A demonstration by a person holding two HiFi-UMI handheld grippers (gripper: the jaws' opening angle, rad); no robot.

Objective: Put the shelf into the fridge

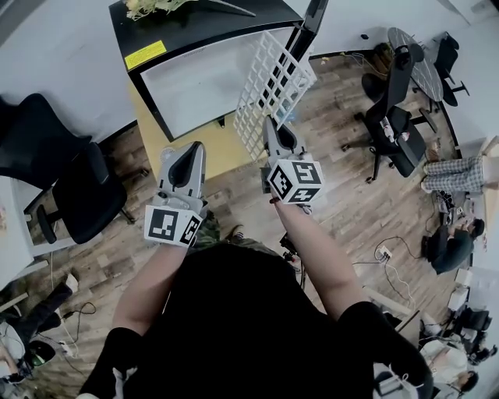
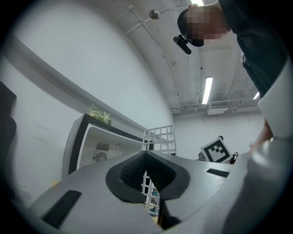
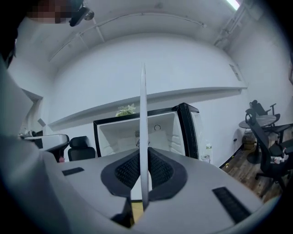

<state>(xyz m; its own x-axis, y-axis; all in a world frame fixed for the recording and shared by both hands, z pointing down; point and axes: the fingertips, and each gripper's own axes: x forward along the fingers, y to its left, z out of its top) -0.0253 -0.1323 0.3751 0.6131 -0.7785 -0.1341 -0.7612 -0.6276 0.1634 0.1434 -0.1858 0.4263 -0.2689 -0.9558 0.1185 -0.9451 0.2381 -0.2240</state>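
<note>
A white wire-grid shelf (image 1: 269,78) stands upright in front of the open fridge (image 1: 195,86), a black-framed cabinet with a white inside. My right gripper (image 1: 271,125) is shut on the shelf's lower edge. In the right gripper view the shelf (image 3: 143,114) shows edge-on as a thin white blade between the pads (image 3: 158,171), with the fridge (image 3: 114,137) behind it. My left gripper (image 1: 192,152) hangs to the left of the shelf, apart from it, shut on nothing. From the left gripper (image 2: 145,157) I see the shelf (image 2: 160,137) and the fridge (image 2: 91,141) beyond.
The fridge door (image 1: 312,23) stands open at the right of the cabinet. A plant (image 1: 156,6) lies on the fridge top. A black office chair (image 1: 78,187) is at the left; more chairs (image 1: 398,125) and a round table (image 1: 425,70) are at the right on the wooden floor.
</note>
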